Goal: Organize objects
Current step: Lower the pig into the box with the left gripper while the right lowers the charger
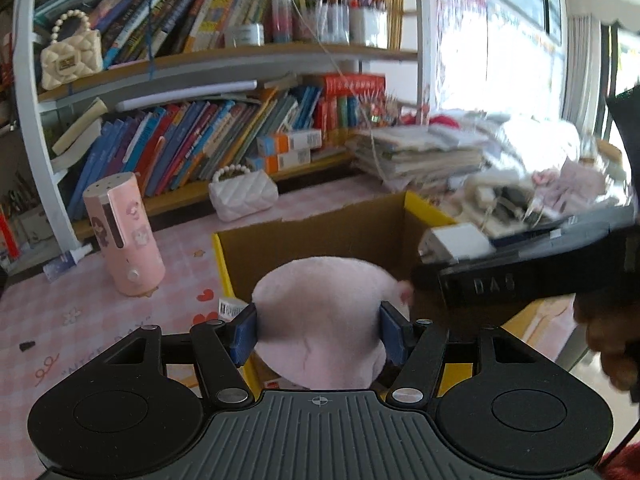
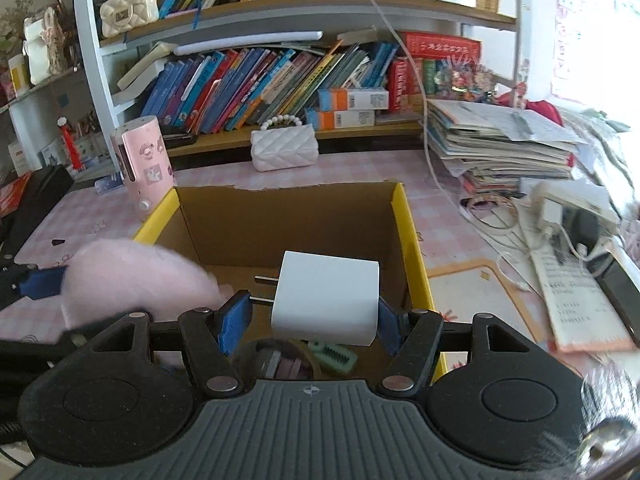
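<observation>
A pink checked cloth (image 2: 352, 172) covered the desk before crowded bookshelves (image 1: 208, 136). An open cardboard box (image 2: 288, 216), yellow-edged with a ragged far rim, stood between my tools. My left gripper (image 1: 318, 330) pinched a soft, fuzzy pink plush (image 1: 320, 316) between its blue pads, above the box's near left edge. My right gripper (image 2: 308, 316) clamped a smooth white charger (image 2: 326, 296), prongs pointing left, over the box's opening. Only the right view showed the box floor: a green toothed clip (image 2: 334, 356) lying there. A pink cylinder (image 1: 124, 236) stood just left of the box; a quilted white purse (image 2: 285, 148) sat well behind.
</observation>
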Demonstrator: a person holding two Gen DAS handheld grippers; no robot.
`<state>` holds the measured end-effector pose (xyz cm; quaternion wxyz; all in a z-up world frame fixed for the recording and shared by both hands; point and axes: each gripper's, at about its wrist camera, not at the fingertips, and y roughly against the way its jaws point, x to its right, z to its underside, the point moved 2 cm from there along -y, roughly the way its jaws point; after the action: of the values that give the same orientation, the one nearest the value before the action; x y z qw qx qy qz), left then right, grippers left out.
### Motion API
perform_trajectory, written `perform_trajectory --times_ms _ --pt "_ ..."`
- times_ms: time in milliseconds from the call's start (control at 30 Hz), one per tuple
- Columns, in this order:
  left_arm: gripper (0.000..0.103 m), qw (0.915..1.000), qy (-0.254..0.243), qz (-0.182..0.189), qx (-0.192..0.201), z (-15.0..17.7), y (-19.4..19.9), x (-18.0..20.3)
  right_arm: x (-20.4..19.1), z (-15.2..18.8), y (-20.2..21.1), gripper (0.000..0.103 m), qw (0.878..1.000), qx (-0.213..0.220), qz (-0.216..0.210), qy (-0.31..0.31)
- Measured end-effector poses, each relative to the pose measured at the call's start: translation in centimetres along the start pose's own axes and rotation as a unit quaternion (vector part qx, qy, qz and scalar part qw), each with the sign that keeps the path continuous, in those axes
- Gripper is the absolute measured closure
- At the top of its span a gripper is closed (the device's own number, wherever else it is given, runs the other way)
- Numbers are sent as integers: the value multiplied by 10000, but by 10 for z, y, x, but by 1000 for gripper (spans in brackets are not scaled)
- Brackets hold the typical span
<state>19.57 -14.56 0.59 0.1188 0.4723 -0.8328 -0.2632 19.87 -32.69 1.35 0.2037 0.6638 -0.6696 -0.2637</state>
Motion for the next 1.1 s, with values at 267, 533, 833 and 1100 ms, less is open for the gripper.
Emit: perform_trajectory --times_ms 267,533,833,1100 --pt "46 9995 126 -211 -221 0 -31 -3 3 -17 -41 41 9984 -397 -372 123" --pt "38 9984 27 -547 -171 -5 -43 -4 -6 -23 -66 41 9952 -659 -666 276" --pt "27 9958 209 -872 206 -10 -21 -14 -3 -28 -71 41 9948 -652 -730 264" --pt "19 9887 855 -1166 392 -2 7 -30 -22 -18 -78 41 9882 -929 -971 730"
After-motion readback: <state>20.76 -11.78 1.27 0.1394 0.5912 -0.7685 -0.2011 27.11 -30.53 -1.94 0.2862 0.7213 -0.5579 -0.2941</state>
